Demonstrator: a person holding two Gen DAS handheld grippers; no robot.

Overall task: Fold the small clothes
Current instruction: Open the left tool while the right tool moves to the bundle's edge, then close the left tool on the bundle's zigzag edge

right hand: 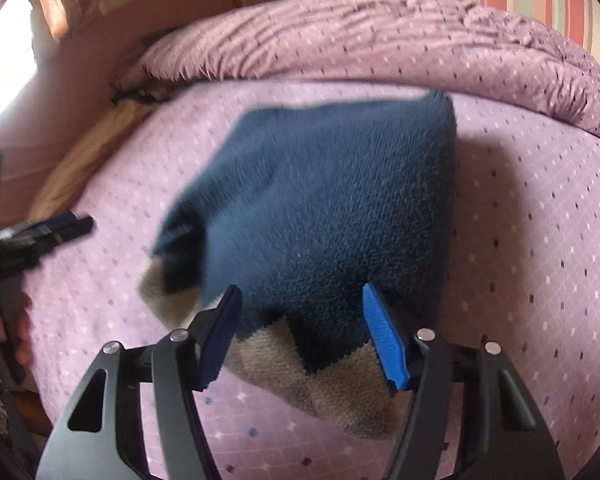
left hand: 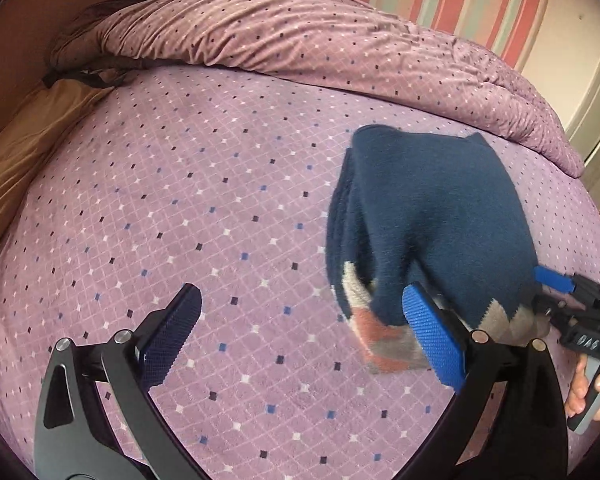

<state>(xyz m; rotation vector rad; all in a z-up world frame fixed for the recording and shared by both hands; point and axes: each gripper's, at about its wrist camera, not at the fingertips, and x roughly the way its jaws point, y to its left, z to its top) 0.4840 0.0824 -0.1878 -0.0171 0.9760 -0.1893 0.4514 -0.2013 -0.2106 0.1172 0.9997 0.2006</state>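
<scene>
So the navy knit sweater [right hand: 320, 208], folded up with a tan and pink pattern at its hem, sits on the purple diamond-print bed [left hand: 180, 220], centre of the right wrist view and right of centre in the left one. Right tongs [right hand: 300, 336] are part-spread around the near hem; can't tell if the pads actually press it. Left tongs [left hand: 304, 340] are spread wide over bare sheet, the right-hand pad just beside the sweater's corner. A bunched duvet [left hand: 300, 40] lies along the top of the frame.
</scene>
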